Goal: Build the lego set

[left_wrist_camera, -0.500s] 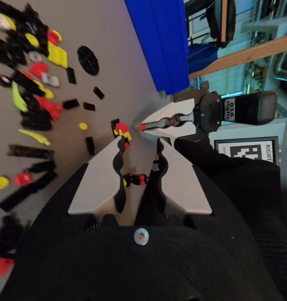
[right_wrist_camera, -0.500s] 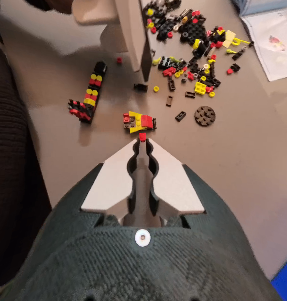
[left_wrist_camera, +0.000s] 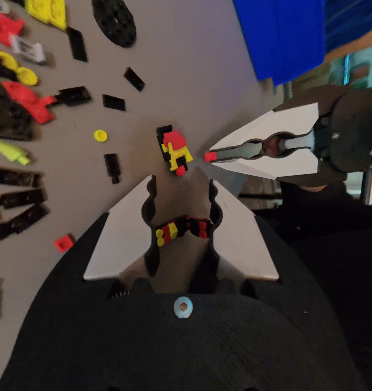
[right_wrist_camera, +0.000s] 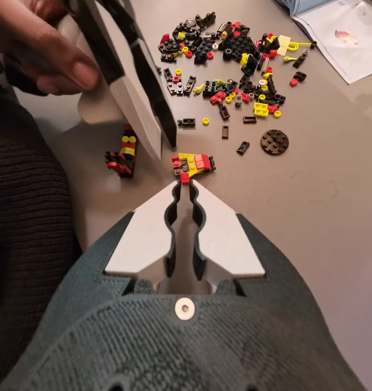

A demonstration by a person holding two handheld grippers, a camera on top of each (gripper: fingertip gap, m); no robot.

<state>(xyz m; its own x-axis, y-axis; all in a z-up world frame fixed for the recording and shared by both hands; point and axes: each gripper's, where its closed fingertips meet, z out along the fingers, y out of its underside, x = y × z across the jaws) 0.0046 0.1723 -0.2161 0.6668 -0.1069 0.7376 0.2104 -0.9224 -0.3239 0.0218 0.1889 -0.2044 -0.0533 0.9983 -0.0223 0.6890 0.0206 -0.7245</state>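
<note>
Red brick [right_wrist_camera: 184, 178], a tiny single-stud piece, sits pinched at the very tips of the right gripper [right_wrist_camera: 185, 183], whose jaws are closed on it; the small yellow, red and black sub-assembly [right_wrist_camera: 192, 164] lies on the grey table [right_wrist_camera: 286, 211] just beyond, at twelve o'clock from the tips in the right wrist view; brick and model look almost touching, though contact cannot be confirmed. The left gripper [left_wrist_camera: 182, 182] hangs with jaws open and empty, its tips near the model's seven o'clock side in its own view; a longer black, red and yellow build [right_wrist_camera: 122, 156] rests well apart at nine o'clock; the loose parts pile [right_wrist_camera: 233, 63] spreads toward one o'clock, with a black round plate [right_wrist_camera: 274, 142] and an instruction booklet [right_wrist_camera: 345, 38] farther out.

Risk, as I judge it, lies in the shallow grip; pressing down could twist the brick out of the tips; the unheld model may skid or tip under the push unless the left gripper steadies it; a slight stud misalignment would leave the brick half seated.
</note>
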